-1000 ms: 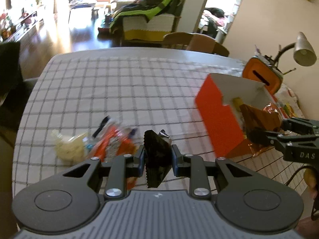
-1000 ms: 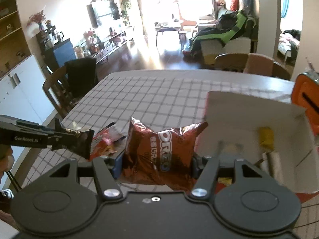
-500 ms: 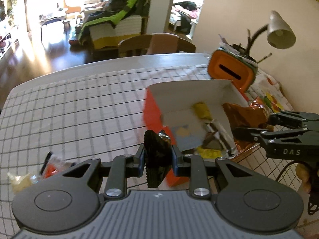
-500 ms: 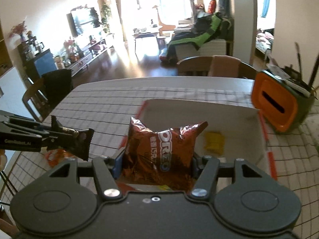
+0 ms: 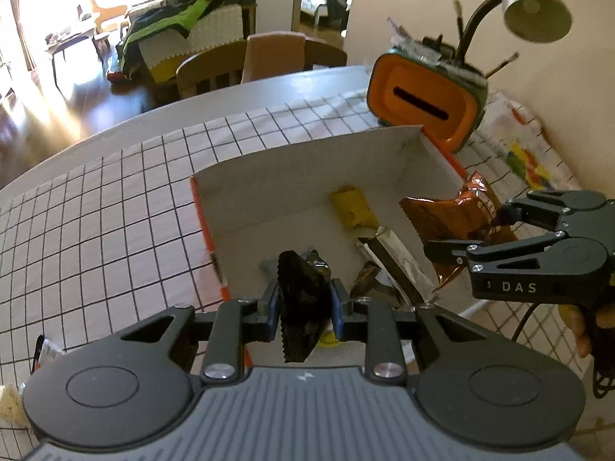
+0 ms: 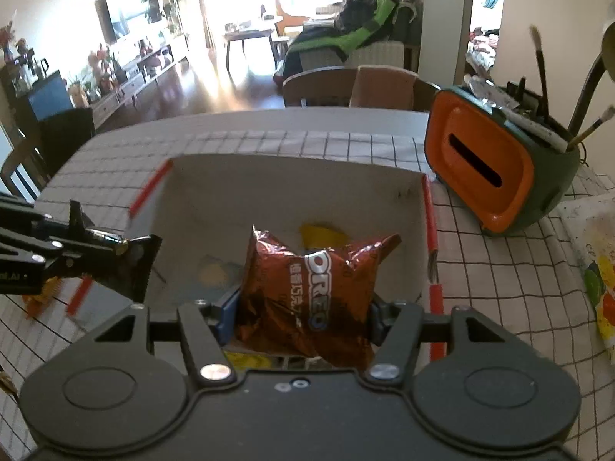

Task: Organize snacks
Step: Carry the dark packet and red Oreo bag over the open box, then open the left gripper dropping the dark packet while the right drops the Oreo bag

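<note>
- The box [image 5: 307, 199], white inside with orange outer walls, fills the middle of both frames and stands open-topped on the checked cloth [image 5: 115, 199]; it looks like the collecting place for the snacks.
- Already in it: a yellow packet [image 5: 351, 207] near the far wall and a silver wrapper [image 5: 392, 261] lying aslant toward the near side, so the sorting seems well under way.
- The left gripper [image 5: 303, 303] is nearly closed, its pads pinching a small black packet [image 5: 301, 299] edge-on, at lower centre of its frame, over the box's near left part. I judge the narrow grip suits a thin, crinkly wrapper.
- The right gripper [image 6: 303, 319] stands about half open, clamped on the sides of a puffy brown Oreo bag [image 6: 311, 292], held upright over the box's near edge. The wider spread fits the bag's bulk.
- Both point steeply down into the box, a good pose for letting go inside the walls.
- At lower left of the left view more snacks [image 5: 11, 399] lie at the frame's edge.
- An orange holder [image 6: 496, 169] with brushes stands just beside the box's far right corner.
</note>
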A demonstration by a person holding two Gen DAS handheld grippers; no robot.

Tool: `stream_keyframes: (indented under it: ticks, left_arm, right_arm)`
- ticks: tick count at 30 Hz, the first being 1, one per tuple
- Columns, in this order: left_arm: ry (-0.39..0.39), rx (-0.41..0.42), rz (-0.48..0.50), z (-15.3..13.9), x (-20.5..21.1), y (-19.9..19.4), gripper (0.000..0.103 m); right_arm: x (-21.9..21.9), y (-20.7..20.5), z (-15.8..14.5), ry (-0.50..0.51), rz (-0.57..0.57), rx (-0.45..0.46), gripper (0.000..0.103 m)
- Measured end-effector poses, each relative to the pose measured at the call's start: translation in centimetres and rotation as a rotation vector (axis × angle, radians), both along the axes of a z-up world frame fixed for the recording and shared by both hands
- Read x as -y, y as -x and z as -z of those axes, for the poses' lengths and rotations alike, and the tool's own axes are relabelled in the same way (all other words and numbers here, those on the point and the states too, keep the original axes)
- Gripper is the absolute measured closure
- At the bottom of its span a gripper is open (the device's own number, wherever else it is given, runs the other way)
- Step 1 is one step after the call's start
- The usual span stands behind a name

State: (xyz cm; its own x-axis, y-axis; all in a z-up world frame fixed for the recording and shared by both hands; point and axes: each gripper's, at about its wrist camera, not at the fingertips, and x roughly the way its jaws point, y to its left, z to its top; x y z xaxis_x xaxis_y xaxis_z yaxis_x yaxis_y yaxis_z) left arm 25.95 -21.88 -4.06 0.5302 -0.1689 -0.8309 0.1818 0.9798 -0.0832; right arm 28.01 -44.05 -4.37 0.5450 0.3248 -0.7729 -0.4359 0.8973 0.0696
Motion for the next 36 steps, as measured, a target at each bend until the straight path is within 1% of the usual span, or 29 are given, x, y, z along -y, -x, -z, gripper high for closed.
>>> stream_keyframes:
  ticks: [5, 9, 12, 18, 22, 28, 36]
  left_arm:
    - [-0.037, -0.031, -0.022, 1.3, 0.9, -2.5, 0.078]
    - [-0.034, -0.072, -0.031, 2.3, 1.1, -4.5, 0.078]
    - [-0.037, -0.111, -0.026, 3.1, 1.5, -5.7, 0.078]
    - [-0.051, -0.162, -0.032, 4.2, 2.0, -7.2, 0.078]
    - [-0.080, -0.189, -0.034, 5.0, 2.4, -7.8, 0.078]
    - [-0.104, -0.199, -0.022, 5.7, 3.1, -8.2, 0.077]
    - [-0.111, -0.160, -0.016, 5.2, 3.6, -7.8, 0.076]
  right_arm:
    - [-0.5, -1.9, 0.9, 0.032, -0.023, -0.011, 0.042]
    - [-1.3, -3.0, 1.7, 0.051, -0.053, -0.021, 0.042]
    - [-1.9, -3.9, 2.1, 0.047, -0.077, -0.055, 0.042]
    - [-2.3, -5.7, 3.2, 0.064, -0.099, -0.100, 0.042]
    - [-2.5, -5.8, 3.8, 0.091, -0.111, -0.129, 0.041]
    - [-2.4, -5.5, 3.9, 0.101, -0.123, -0.141, 0.040]
    - [-2.3, -6.0, 3.8, 0.092, -0.137, -0.149, 0.036]
